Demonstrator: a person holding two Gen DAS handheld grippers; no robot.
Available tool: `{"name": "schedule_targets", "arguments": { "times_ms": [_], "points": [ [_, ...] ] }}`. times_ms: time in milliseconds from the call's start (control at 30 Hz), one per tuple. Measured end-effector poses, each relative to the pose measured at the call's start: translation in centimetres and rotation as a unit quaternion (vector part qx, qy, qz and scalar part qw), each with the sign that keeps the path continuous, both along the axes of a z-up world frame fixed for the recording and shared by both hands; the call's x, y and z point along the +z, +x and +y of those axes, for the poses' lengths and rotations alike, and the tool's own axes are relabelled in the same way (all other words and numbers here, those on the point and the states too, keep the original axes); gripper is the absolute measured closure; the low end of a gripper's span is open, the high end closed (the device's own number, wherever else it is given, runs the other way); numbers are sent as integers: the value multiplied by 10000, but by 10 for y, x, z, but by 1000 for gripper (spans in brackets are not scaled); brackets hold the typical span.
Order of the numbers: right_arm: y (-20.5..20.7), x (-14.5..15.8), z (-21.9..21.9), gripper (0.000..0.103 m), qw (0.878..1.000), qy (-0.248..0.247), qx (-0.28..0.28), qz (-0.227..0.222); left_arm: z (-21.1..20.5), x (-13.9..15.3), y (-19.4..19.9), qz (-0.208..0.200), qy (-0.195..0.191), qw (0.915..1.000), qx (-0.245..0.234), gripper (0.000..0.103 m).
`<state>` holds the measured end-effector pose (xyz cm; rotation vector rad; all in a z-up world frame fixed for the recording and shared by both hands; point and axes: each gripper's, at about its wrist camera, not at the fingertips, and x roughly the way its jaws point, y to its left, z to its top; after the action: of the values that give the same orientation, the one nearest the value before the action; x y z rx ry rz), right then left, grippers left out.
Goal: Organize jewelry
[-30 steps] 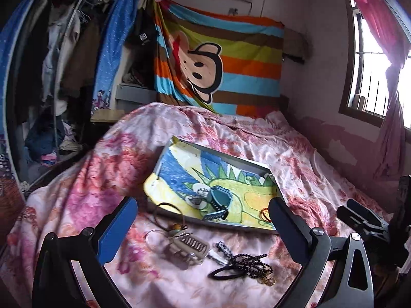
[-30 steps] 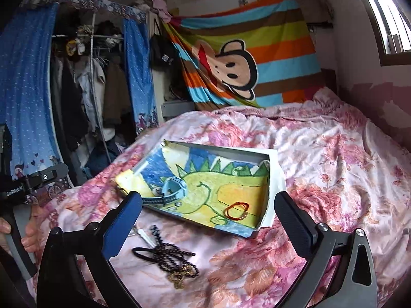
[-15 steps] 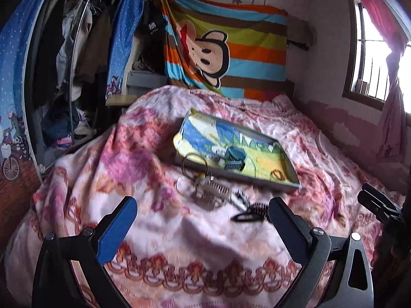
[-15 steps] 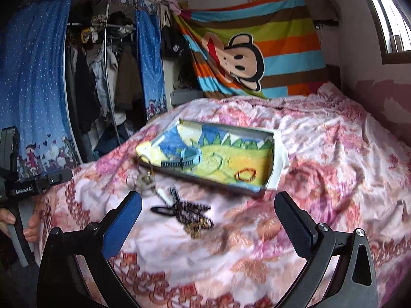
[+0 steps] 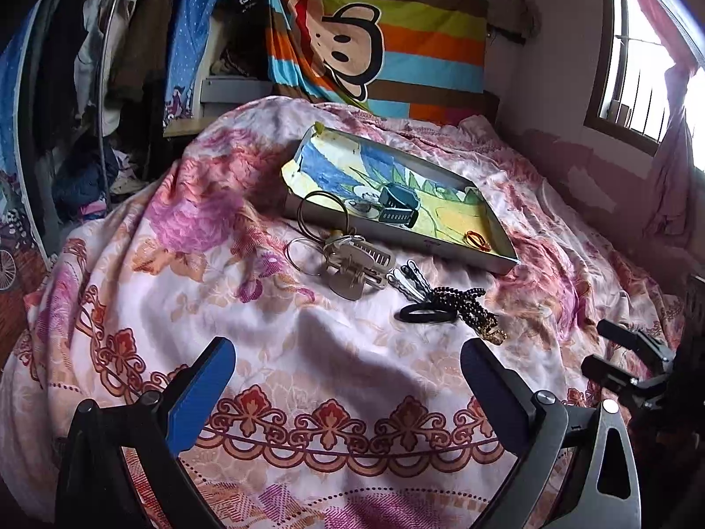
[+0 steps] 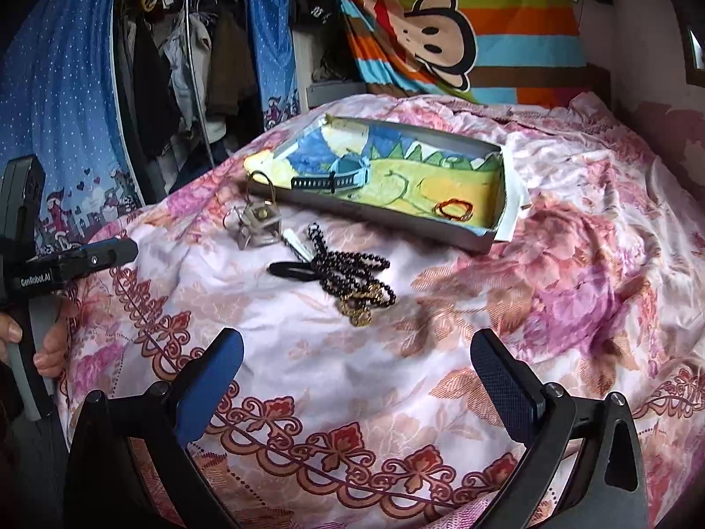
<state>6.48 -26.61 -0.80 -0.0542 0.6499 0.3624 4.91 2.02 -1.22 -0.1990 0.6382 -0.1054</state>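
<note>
A shallow box [image 5: 449, 252] [image 6: 398, 220] with a painted lining lies on the floral bedspread. Inside it sit a dark wristwatch [image 5: 398, 207] [image 6: 335, 178] and an orange ring-shaped band [image 5: 477, 239] [image 6: 454, 210]. In front of the box lie wire hoops with a silvery clip piece [image 5: 352, 260] [image 6: 257, 222], a black bead necklace [image 5: 462, 306] [image 6: 352, 271] with a gold pendant, and a black hair tie [image 5: 425, 313] [image 6: 291, 270]. My left gripper [image 5: 348, 392] and right gripper [image 6: 357, 377] both hang open and empty, well short of the items.
The other gripper shows at each view's edge [image 5: 630, 370] [image 6: 66, 260], a hand [image 6: 48, 344] on its handle. A clothes rack [image 6: 176, 57] stands left of the bed, a striped monkey blanket [image 5: 379, 39] at the headboard, a window [image 5: 634, 75] on the right.
Both grippers have pulled back from the box toward the foot of the bed. More bedspread now lies between the fingers and the jewelry. Nothing was picked up.
</note>
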Motion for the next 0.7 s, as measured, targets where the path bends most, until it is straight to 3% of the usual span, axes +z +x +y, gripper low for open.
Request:
{"name": "schedule_targets", "arguments": {
  "times_ms": [233, 400, 467, 700],
  "points": [
    [18, -3, -3, 2, 9996, -103, 157, 204, -7, -5, 22, 188, -219, 9985, -455, 0],
    [34, -6, -6, 5, 9986, -121, 370, 346, -24, -8, 44, 249, -61, 9950, -965, 7],
    [41, -9, -4, 18, 9979, -99, 474, 427, -30, -11, 54, 328, -17, 9926, -1170, 12],
    [66, -22, 10, 47, 9939, -54, 849, 700, -41, -24, 81, 668, -20, 9844, -1629, 34]
  ]
}}
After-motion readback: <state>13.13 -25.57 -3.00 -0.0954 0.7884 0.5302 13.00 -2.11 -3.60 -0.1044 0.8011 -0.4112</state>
